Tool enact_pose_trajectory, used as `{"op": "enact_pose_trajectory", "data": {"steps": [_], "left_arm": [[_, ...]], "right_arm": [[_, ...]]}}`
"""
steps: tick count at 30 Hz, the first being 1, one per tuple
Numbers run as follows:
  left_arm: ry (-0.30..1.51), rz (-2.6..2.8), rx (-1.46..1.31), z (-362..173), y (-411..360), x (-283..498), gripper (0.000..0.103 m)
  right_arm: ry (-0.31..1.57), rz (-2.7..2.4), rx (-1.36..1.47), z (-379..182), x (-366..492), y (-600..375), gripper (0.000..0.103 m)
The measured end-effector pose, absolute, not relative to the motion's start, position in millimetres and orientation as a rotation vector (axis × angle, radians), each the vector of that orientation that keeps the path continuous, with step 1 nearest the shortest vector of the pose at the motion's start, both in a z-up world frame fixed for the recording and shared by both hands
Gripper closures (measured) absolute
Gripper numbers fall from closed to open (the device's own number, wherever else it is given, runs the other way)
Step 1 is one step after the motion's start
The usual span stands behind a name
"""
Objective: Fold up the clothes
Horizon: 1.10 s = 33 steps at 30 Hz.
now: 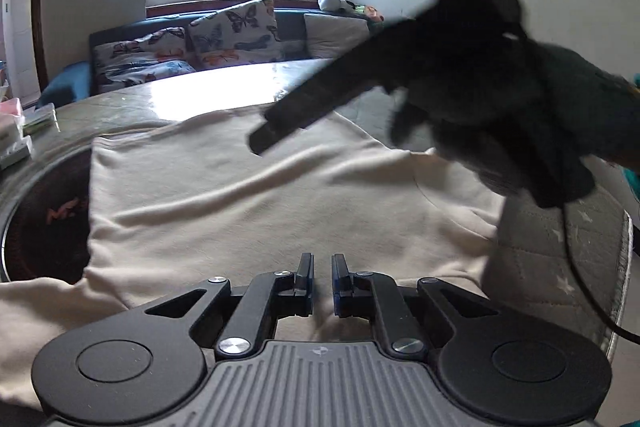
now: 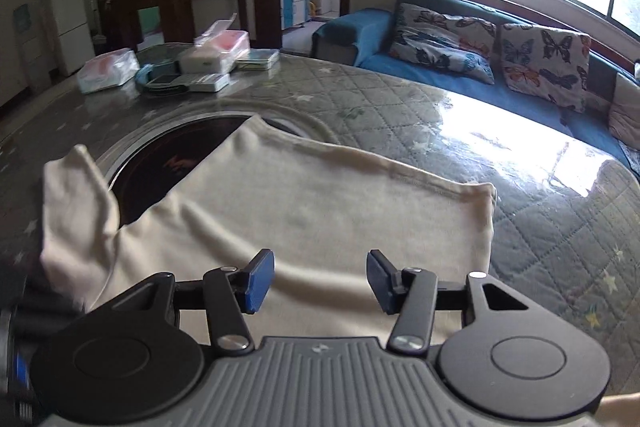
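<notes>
A cream garment [image 1: 260, 207] lies spread flat on the quilted table [image 1: 540, 267], with a few soft creases. In the right wrist view the same garment [image 2: 320, 195] has a sleeve [image 2: 76, 211] sticking out to the left. My left gripper [image 1: 322, 269] hovers low over the garment's near edge, its jaws almost together with no cloth visible between them. My right gripper [image 2: 321, 277] stands open above the garment's near part, nothing between its blue pads. In the left wrist view a dark-gloved hand [image 1: 520, 115] carries that right gripper across the upper right, blurred.
A round dark inset [image 2: 168, 155] in the table is partly covered by the garment. Tissue packs and boxes [image 2: 208, 59] sit at the table's far left. A blue sofa with butterfly cushions [image 2: 540, 55] runs behind the table. A black cable [image 1: 580, 267] hangs at right.
</notes>
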<state>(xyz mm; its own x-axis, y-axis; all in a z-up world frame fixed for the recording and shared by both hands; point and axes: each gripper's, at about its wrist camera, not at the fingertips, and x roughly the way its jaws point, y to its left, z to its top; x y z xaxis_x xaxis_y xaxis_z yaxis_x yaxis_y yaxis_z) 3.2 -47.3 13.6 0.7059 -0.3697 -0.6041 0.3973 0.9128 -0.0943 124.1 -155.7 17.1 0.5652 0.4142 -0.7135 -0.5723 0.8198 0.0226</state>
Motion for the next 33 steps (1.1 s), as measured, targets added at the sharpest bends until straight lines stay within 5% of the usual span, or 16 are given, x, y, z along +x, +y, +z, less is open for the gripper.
{"op": "enact_pose_trajectory", "data": {"steps": [9, 33], "left_arm": [[0.668, -0.465, -0.021, 10.3, -37.7, 7.8, 0.092], [0.667, -0.499, -0.043, 9.7, -39.9, -1.8, 0.093]], "right_arm": [[0.815, 0.521, -0.298, -12.1, 178.9, -111.5, 0.060], [0.783, 0.392, -0.248, -22.5, 239.6, -82.2, 0.057]]}}
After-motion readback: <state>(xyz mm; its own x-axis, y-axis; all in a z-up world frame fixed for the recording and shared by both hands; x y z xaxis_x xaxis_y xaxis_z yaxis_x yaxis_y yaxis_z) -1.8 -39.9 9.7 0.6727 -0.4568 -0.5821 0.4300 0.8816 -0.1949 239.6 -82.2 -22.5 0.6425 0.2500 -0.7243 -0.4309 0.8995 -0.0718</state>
